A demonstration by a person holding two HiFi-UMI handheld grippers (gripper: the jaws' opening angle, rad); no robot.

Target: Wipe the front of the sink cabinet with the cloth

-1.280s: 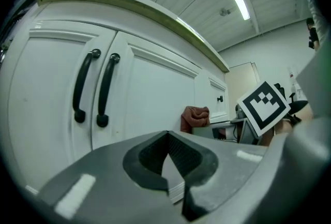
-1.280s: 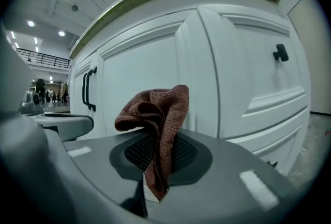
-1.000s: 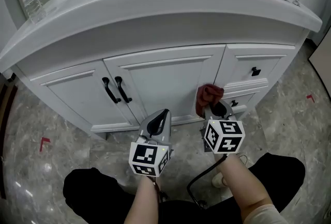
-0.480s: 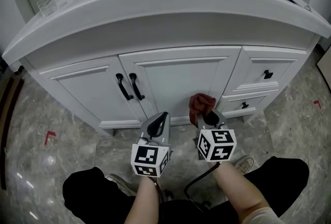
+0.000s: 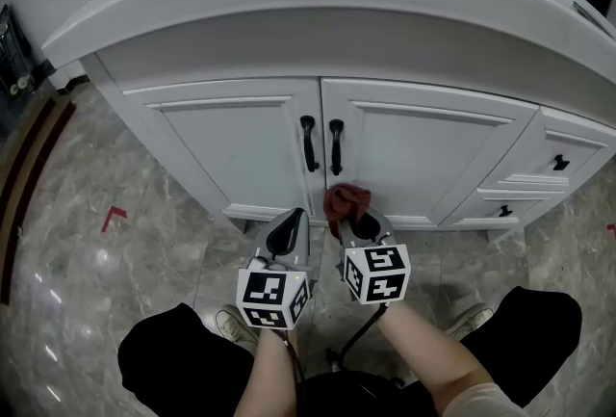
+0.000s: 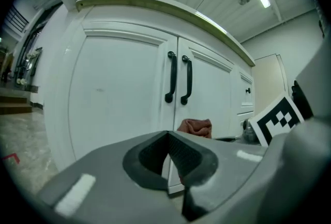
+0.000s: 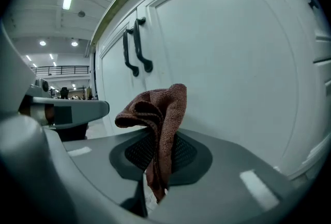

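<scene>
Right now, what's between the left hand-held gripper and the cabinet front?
Nothing: the left gripper view shows a bare stretch from the left hand-held gripper to the cabinet front.

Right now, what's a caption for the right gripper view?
The right gripper clamps a reddish cloth near the white cabinet door.

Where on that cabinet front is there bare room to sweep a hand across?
The left door panel, from the cabinet's left edge to the black handles, is flat and bare; so is the right door panel, between the handles and the drawers. It is crowded at the middle seam: both handles stand close together, with the cloth just below them.
</scene>
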